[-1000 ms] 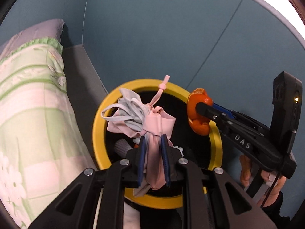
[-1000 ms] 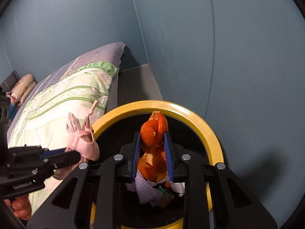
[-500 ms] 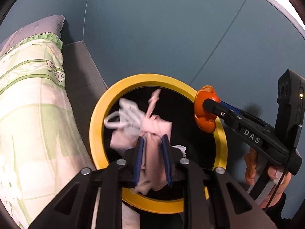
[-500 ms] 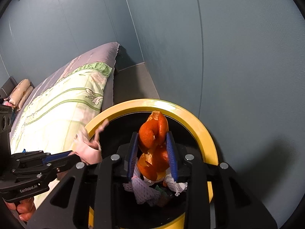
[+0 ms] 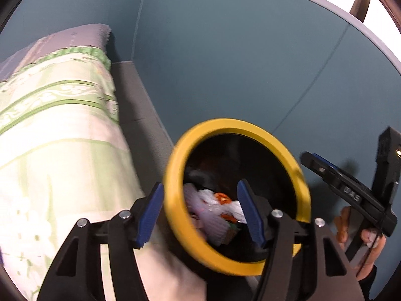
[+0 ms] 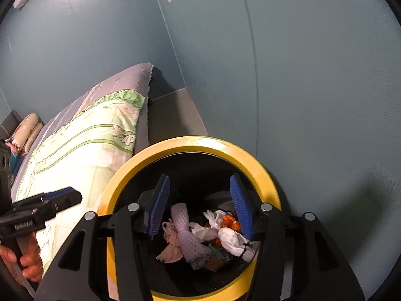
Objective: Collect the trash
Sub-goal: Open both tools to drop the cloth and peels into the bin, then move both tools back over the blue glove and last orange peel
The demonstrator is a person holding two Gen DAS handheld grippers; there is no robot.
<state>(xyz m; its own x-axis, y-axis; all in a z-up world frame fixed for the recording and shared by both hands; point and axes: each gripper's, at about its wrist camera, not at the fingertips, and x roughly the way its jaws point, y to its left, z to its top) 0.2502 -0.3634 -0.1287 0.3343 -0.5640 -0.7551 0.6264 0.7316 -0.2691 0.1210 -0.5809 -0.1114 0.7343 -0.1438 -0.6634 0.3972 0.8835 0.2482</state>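
Observation:
A black bin with a yellow rim [image 5: 175, 215] [image 6: 253, 158] stands on the floor beside the bed. Inside lie the pink cloth [image 6: 173, 248], a pale foam net [image 6: 185, 235], white wrappers [image 6: 233, 238] and the orange peel [image 6: 229, 222] [image 5: 221, 197]. My left gripper [image 5: 200, 210] hangs over the bin's left rim, jaws opening, nothing between them. My right gripper [image 6: 199, 203] hovers over the bin mouth, jaws opening, empty too. Each gripper shows in the other's view: the right gripper [image 5: 323, 168] at the right edge, the left gripper [image 6: 62, 197] at the lower left.
A bed with a green-and-white patterned cover [image 5: 55, 135] [image 6: 82, 150] runs along the left, close to the bin. Blue-grey walls [image 6: 313, 87] close in behind and to the right. A grey floor strip [image 5: 135, 105] lies between bed and wall. A hand [image 5: 361, 238] holds the right gripper's handle.
Both grippers opened. The pink cloth left the left jaws and the orange peel left the right jaws; both now lie in the bin. The left gripper shifted left, toward the bed.

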